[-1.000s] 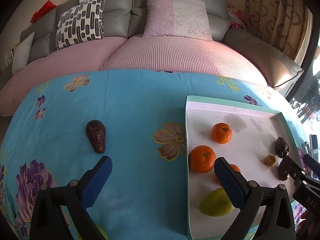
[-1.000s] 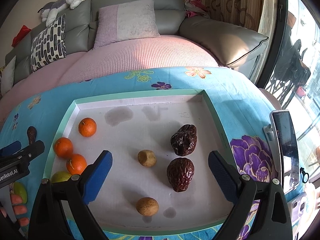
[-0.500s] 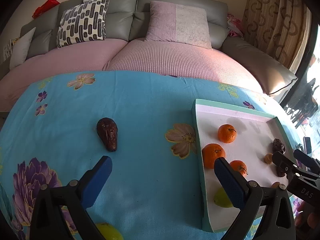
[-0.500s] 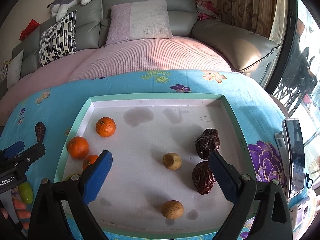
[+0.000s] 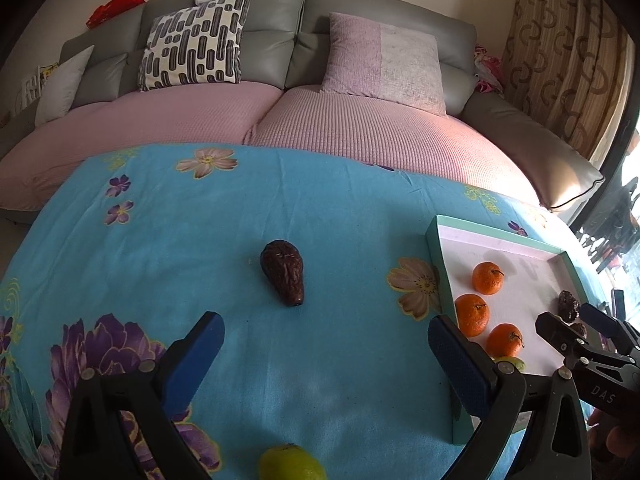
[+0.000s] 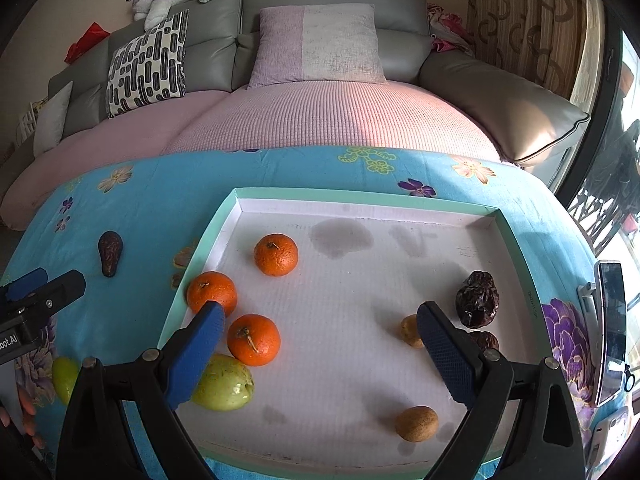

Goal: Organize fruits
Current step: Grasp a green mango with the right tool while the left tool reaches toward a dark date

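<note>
Left wrist: both claws wide open, empty, over blue floral cloth w/ grey sofa behind.

Daylight apparently from the right; soft shadows, dark fisheye corners, slight blur

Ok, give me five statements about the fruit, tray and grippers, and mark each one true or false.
1. Three oranges lie in the tray. True.
2. The left gripper is shut on a date. False: it is open and holds nothing; a date lies on the cloth ahead of it.
3. A green fruit lies in the tray beside an orange. True.
4. The right gripper is open above the tray. True.
5. All green fruit is in the tray. False: a second green fruit lies on the cloth outside it.
</note>
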Available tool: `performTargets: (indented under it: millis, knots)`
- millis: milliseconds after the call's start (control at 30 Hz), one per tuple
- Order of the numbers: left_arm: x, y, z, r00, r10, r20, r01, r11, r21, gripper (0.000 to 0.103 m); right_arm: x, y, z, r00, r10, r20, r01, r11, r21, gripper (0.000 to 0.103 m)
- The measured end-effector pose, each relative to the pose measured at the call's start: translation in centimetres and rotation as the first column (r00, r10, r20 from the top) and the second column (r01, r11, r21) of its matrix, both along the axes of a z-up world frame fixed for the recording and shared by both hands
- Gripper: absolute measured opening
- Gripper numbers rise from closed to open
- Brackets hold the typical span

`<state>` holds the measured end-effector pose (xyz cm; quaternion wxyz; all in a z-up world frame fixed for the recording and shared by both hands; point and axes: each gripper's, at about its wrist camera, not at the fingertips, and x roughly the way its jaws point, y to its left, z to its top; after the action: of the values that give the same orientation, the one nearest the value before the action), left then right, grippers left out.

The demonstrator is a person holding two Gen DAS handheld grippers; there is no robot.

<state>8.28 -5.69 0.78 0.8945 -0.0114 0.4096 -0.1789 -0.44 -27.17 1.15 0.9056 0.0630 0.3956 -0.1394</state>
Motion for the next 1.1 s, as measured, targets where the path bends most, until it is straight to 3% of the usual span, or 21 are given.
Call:
performTargets:
  millis: [267, 700, 867, 1033, 1100]
  knots:
    - [0.2, 5.0, 0.5, 0.992, 0.129, 0.015, -0.129, 0.991, 0.017, 0.103, 0.8, 3.3, 0.0, 0.997, 0.074, 0.018, -0.075, 0.997, 0.01, 0.097]
    - [-0.7, 9.2, 0.9, 0.985, 0.174, 0.007, -0.174, 0.985, -0.012, 0.103, 1.4, 8.3, 0.4, 0.977, 0.205, 0.059, -0.208, 0.977, 0.05, 0.096]
    - [-0.5, 11.0, 0.3, 0.978, 0.208, -0.021, -0.209, 0.978, -0.016, 0.103, 1.6, 9.7, 0.2, 0.968, 0.246, 0.054, -0.25, 0.964, 0.086, 0.087]
    - [-0.2, 11.9, -0.6, 0.977, 0.209, -0.039, -0.206, 0.976, 0.068, 0.103, 2.0, 12.2, -0.5, 0.945, 0.325, 0.034, -0.326, 0.937, 0.124, 0.085]
    - [-0.1, 12.3, -0.7, 0.976, 0.214, -0.036, -0.209, 0.973, 0.096, 0.103, 2.1, 13.2, -0.9, 0.933, 0.359, 0.025, -0.359, 0.921, 0.152, 0.075]
